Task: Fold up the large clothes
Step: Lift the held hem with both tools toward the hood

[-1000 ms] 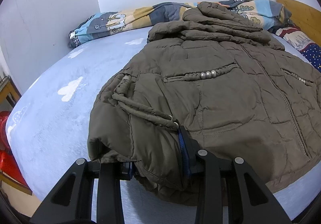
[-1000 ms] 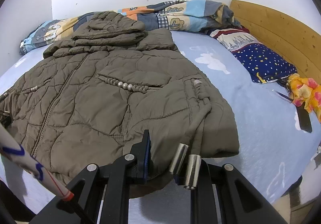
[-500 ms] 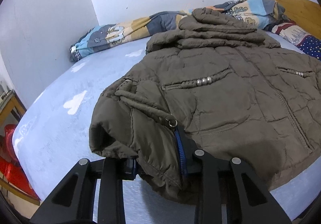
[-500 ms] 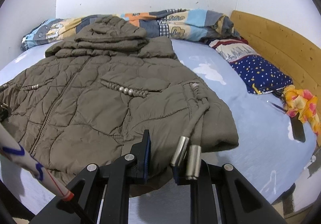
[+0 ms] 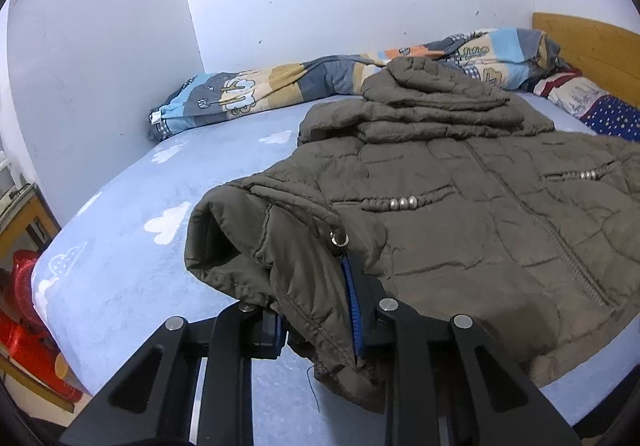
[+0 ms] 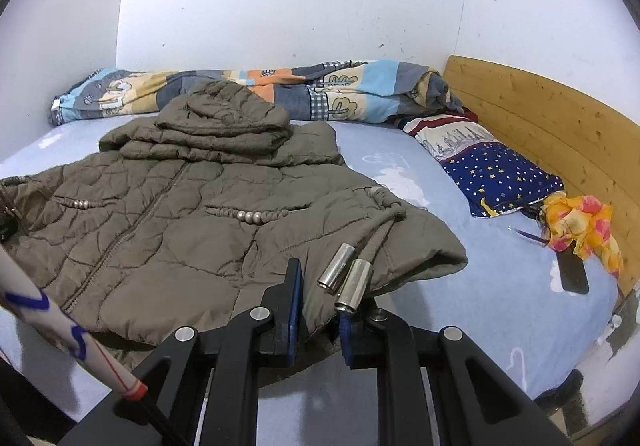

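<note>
Jacket (image 5: 460,230) spread front-up on the bed (image 5: 132,246), hood at the far end by the wall, hem nearest, long axis running straight away from both tools. Left tool (image 5: 320,326) closing on the hem's left corner, cloth bunched between the pads; right tool (image 6: 318,322) clamped on the right corner, beside two metal cord ends (image 6: 344,274). Fold likely to carry hem toward hood. Underside of the lifted hem hidden; left pad half buried in cloth; bed's near edge cut off.
</note>
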Demonstrator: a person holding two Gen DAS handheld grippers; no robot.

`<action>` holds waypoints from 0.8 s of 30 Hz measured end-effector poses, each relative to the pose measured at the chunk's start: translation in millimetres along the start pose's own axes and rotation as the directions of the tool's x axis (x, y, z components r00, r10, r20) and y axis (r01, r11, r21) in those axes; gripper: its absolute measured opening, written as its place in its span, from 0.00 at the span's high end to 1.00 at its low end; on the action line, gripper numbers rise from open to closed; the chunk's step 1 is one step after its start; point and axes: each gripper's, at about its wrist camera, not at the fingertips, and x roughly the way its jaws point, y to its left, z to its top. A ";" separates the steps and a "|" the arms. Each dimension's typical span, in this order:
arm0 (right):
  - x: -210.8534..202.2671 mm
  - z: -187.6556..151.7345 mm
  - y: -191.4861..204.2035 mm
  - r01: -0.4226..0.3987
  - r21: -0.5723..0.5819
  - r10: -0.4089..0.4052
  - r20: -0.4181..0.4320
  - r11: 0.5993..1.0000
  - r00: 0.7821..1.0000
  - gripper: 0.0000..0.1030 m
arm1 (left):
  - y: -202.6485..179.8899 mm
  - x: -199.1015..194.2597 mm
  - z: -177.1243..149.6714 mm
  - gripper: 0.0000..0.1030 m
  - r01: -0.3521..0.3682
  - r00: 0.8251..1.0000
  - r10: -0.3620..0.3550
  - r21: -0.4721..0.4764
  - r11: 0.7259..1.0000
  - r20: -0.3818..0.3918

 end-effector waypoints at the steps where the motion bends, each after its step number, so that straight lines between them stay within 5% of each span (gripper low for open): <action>1: -3.0 -0.1 -2.2 -0.007 0.007 0.007 0.000 1.000 1.000 0.85 | 0.8 -2.1 1.2 0.77 0.003 1.000 -0.003 0.001 1.000 0.003; 13: -17.7 27.9 -23.3 -0.078 0.071 0.075 0.044 0.994 0.996 0.85 | 16.4 -14.4 46.8 0.77 0.070 0.997 -0.069 -0.016 0.997 0.043; 24: -14.6 116.7 -28.1 -0.139 0.069 0.130 0.122 0.988 0.984 0.85 | 38.4 9.2 151.4 0.77 0.155 0.987 -0.149 -0.118 0.981 0.057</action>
